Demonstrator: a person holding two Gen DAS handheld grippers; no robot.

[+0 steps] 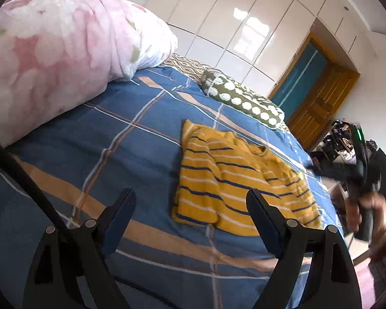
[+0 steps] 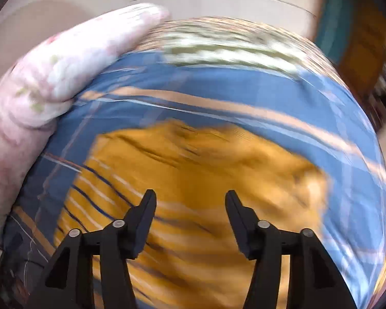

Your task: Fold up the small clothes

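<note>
Striped top on the bed, both grippers apart and empty.

From the left: pink quilt [image 1: 51, 51], then the left gripper [image 1: 190, 200] held off the blue sheet [image 1: 103, 134] beside the yellow top [image 1: 234, 180], which lies rumpled mid-bed; the right gripper [image 2: 190, 200] hangs over it, that view blurred. The knit looks light, soft and floppy, so pinch a hem corner or shoulder edge, one layer only.

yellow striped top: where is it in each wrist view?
Left wrist: striped top lies right of centre on the blue bedspread, beyond the open left gripper.
Right wrist: blurred, fills lower centre, under the open right gripper.
Shared landmark: pink floral quilt, at left in both.
</note>
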